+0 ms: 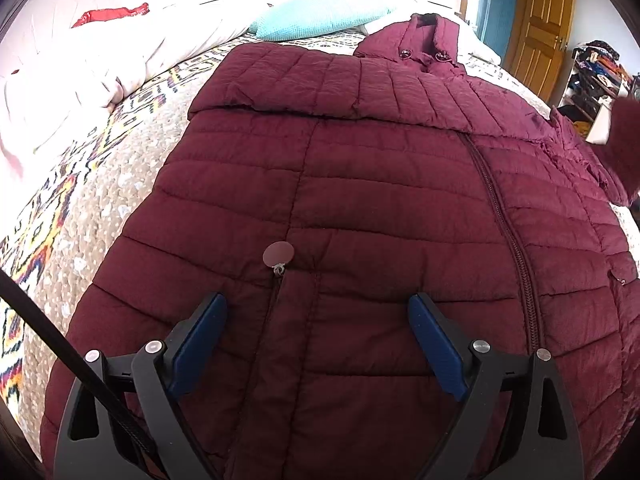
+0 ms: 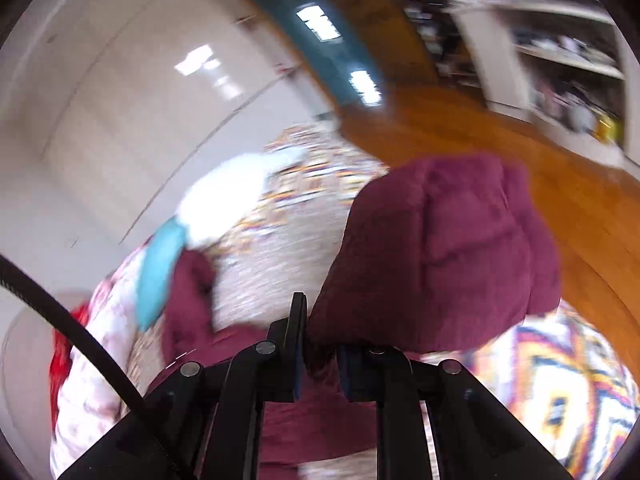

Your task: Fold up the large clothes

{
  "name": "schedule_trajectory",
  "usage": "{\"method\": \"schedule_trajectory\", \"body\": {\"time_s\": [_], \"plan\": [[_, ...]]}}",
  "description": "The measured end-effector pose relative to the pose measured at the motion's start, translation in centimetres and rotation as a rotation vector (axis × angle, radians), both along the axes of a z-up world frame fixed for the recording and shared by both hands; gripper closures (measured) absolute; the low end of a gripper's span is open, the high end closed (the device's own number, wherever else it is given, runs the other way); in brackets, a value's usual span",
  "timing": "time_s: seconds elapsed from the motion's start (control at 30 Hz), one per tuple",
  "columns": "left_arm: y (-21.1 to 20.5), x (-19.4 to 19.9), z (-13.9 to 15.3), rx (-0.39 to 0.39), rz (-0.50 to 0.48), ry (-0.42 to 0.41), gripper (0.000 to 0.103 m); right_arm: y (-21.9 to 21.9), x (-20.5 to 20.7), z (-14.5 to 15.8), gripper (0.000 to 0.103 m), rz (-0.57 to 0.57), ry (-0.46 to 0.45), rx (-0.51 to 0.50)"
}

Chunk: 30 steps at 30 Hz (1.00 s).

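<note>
A maroon quilted jacket (image 1: 360, 208) lies front up on the bed, collar far, one sleeve folded across its chest. My left gripper (image 1: 318, 312) is open and empty, hovering over the jacket's lower left front near a pocket zip with a round pull tab (image 1: 278, 253). My right gripper (image 2: 320, 348) is shut on the jacket's other sleeve (image 2: 436, 256) and holds it raised above the bed; the view is motion-blurred. That raised sleeve shows at the right edge of the left wrist view (image 1: 624, 148).
The bed has a patterned bedspread (image 1: 92, 208). A turquoise pillow (image 1: 316, 16), a white duvet (image 1: 80, 76) and a red cloth (image 1: 108, 14) lie at its far left. A wooden door (image 1: 540, 28) and cluttered shelves (image 1: 592, 76) stand to the right.
</note>
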<state>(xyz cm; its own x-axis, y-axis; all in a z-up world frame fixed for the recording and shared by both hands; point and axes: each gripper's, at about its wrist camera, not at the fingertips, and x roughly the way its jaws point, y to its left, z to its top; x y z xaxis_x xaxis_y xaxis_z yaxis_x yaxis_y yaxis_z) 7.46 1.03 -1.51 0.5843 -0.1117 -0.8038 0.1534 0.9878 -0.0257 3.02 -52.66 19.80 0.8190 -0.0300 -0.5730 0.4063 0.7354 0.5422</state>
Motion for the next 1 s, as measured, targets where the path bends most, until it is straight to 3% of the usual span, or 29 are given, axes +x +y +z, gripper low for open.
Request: {"method": "schedule_trajectory", "body": {"time_s": [0.1, 0.17, 0.23, 0.3, 0.37, 0.43, 0.5, 0.6, 0.8, 0.83, 0.9, 1.0], "plan": [[0.2, 0.0, 0.0, -0.017, -0.001, -0.002, 0.012, 9.9, 5.1, 2.4, 0.088, 0.216, -0.014, -0.052], [0.3, 0.0, 0.0, -0.03, -0.001, -0.003, 0.012, 15.8, 7.7, 2.5, 0.088, 0.335, 0.001, -0.085], [0.5, -0.1, 0.0, -0.043, -0.001, -0.004, 0.012, 22.7, 10.8, 0.9, 0.082, 0.508, 0.04, -0.068], [0.7, -0.2, 0.1, -0.055, -0.002, -0.006, 0.012, 27.9, 12.9, -1.5, 0.064, 0.638, 0.119, -0.027], [0.8, -0.3, 0.1, -0.064, -0.003, -0.007, 0.012, 31.2, 14.1, -3.7, 0.061, 0.697, 0.181, -0.016], [1.0, -0.4, 0.1, -0.074, -0.003, -0.009, 0.012, 32.7, 13.5, -4.2, 0.057, 0.725, 0.193, -0.029], [1.1, -0.4, 0.1, -0.086, -0.004, -0.01, 0.012, 32.4, 12.9, -3.8, 0.045, 0.708, 0.187, -0.049], [1.2, -0.4, 0.1, -0.097, -0.006, -0.012, 0.012, 31.6, 11.7, -3.0, 0.044, 0.663, 0.198, -0.117], [1.4, -0.3, 0.2, -0.119, -0.007, -0.016, 0.012, 35.2, 13.0, -4.2, 0.044, 0.724, 0.273, -0.226], [1.4, -0.3, 0.2, -0.124, -0.007, -0.016, 0.011, 36.0, 13.9, -5.1, 0.045, 0.724, 0.29, -0.229], [1.4, -0.3, 0.3, -0.135, -0.007, -0.018, 0.011, 37.7, 16.1, -6.8, 0.061, 0.709, 0.328, -0.242], [1.6, -0.4, 0.2, -0.145, -0.008, -0.02, 0.011, 39.9, 20.3, -10.4, 0.065, 0.694, 0.425, -0.262]]}}
